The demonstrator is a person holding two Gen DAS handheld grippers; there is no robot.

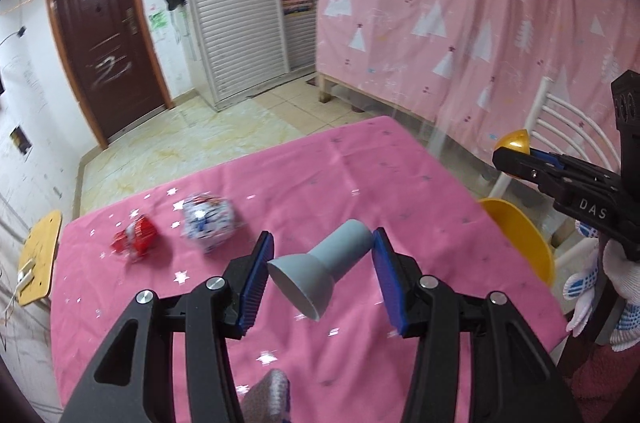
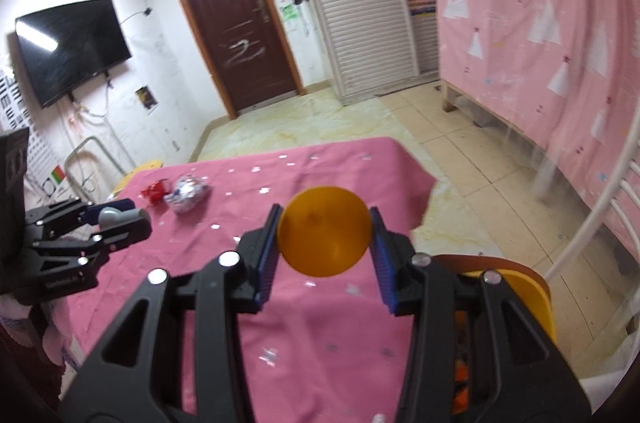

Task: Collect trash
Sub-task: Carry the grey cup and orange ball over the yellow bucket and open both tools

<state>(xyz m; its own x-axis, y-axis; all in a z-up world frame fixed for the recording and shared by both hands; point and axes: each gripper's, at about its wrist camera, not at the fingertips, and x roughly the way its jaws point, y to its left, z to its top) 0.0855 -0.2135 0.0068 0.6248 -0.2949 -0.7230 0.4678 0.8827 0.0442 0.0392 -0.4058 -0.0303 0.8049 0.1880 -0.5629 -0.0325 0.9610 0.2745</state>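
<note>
Meanwhile a red wrapper [image 1: 135, 236] and a crumpled foil wrapper [image 1: 208, 220] lie side by side on the pink worktop [image 1: 360, 175]. Nearer, the left tool [image 1: 322, 265] grips a grey funnel-shaped piece [image 1: 320, 269], while the right tool [image 2: 324, 243] clamps an orange ball [image 2: 324, 231].

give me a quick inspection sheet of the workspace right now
surface: table under a pink star-print cloth, wrinkled, with small silver confetti scattered over it
job's things: red crumpled wrapper and silver crumpled wrapper lie side by side on the cloth at its far left; grey funnel-shaped piece and orange half-sphere are both held
clutter: yellow bin off the table's right edge; knitted grey item at the near edge
grippers: left gripper shut on the grey piece; right gripper shut on the orange half-sphere
cables: loose wires along the left wall under the TV
surroundings: brown door, wall TV, pink curtain, white chair
</note>
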